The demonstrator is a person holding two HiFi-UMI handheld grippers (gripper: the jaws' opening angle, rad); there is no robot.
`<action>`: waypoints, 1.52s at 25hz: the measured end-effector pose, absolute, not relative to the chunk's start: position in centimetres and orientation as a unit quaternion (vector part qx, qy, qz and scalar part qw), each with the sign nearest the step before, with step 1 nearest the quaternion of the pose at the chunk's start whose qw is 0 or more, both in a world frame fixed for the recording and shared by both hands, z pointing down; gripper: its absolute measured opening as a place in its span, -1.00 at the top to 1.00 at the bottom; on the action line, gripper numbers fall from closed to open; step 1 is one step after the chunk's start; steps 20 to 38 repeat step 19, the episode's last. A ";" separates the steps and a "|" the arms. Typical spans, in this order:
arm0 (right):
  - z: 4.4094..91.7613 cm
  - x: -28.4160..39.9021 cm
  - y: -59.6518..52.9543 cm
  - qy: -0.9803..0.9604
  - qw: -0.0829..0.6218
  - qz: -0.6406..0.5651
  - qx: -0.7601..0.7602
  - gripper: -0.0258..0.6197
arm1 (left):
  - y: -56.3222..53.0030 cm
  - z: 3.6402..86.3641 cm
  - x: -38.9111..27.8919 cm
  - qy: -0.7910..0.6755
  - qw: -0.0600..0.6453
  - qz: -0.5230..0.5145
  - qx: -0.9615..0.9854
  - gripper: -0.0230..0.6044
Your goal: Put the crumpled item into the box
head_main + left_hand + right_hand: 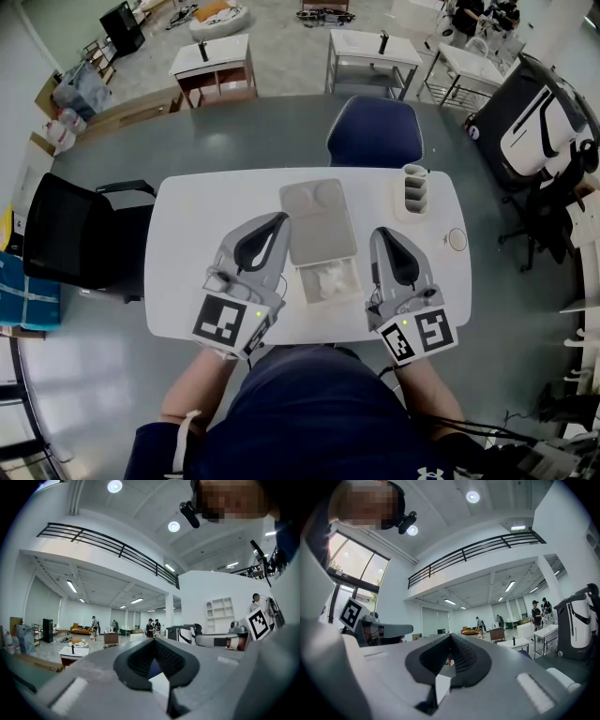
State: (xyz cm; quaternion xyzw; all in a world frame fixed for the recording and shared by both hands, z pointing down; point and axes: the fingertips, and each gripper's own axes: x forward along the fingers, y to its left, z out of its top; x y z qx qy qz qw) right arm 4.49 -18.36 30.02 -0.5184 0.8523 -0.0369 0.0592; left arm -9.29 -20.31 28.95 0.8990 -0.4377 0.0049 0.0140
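The white desk [183, 281] carries an open box [317, 223]; the left tool [277, 218] and right tool [381, 233] flank it, jaws closed, empty; the crumpled white item [330, 279] lies inside the box between them

No legible text — only square markers [223, 321] on left cube [259, 332], right cube [419, 336]
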 end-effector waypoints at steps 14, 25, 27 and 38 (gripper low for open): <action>30.1 4.6 -18.4 0.852 0.060 -0.037 -0.518 0.92 | -20.4 29.3 -9.0 -0.434 0.016 0.010 0.901 0.92; 29.9 4.3 -18.5 0.853 0.059 -0.038 -0.518 0.92 | -20.6 29.2 -9.1 -0.432 0.016 0.012 0.902 0.92; 29.9 4.3 -18.5 0.853 0.059 -0.038 -0.518 0.92 | -20.6 29.2 -9.1 -0.432 0.016 0.012 0.902 0.92; 29.9 4.3 -18.5 0.853 0.059 -0.038 -0.518 0.92 | -20.6 29.2 -9.1 -0.432 0.016 0.012 0.902 0.92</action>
